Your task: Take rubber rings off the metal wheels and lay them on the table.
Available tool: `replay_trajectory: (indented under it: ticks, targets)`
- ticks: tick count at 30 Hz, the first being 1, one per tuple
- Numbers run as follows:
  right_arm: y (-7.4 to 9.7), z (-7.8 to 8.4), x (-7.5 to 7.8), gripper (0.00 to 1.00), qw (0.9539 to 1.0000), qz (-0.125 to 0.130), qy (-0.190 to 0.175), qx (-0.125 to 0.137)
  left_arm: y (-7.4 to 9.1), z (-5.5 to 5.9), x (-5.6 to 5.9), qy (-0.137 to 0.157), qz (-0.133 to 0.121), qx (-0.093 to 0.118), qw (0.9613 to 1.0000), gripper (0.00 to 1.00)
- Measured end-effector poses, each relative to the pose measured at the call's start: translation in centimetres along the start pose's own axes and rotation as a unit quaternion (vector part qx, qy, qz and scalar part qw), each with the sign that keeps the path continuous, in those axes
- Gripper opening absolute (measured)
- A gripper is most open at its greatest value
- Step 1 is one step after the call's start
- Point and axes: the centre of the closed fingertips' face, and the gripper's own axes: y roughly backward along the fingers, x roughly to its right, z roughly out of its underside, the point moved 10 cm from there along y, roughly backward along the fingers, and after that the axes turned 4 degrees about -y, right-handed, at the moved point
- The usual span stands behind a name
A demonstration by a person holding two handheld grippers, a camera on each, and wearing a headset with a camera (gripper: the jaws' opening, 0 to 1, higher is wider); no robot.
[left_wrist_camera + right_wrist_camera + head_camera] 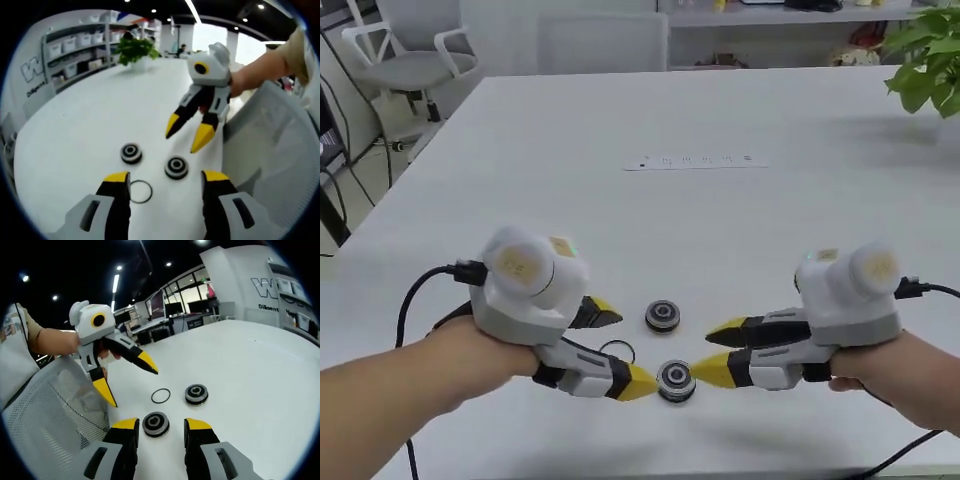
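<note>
Two metal wheels with black rubber rings lie on the white table (740,230). The near wheel (675,380) (176,167) (156,423) sits between the tips of both grippers. Behind it lies the far wheel (663,315) (131,153) (196,394). A loose black rubber ring (617,352) (140,191) (160,395) lies flat on the table, inside the spread jaws of my left gripper (625,348) (166,176) (132,387), which is open. My right gripper (705,350) (161,424) (183,141) is open too, with its jaws on either side of the near wheel and apart from it.
A white paper strip (695,161) lies mid-table. A green plant (930,60) stands at the far right and an office chair (410,50) beyond the far left corner. The table's near edge runs just below my hands.
</note>
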Motion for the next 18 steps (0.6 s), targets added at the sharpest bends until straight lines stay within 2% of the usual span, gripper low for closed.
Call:
replay_trajectory:
  ticks: [7, 18]
  targets:
    - [-0.4, 0.7, -0.3, 0.32, 0.9994, -0.009, 0.025, -0.023, -0.8, 0.1, 0.2, -0.004, 0.007, -0.007, 0.9999, 0.55]
    - [-0.9, 1.5, 0.1, 0.26, 0.9985, -0.011, 0.038, -0.038, -1.8, 0.1, 0.6, -0.007, 0.017, -0.012, 0.9998, 0.48]
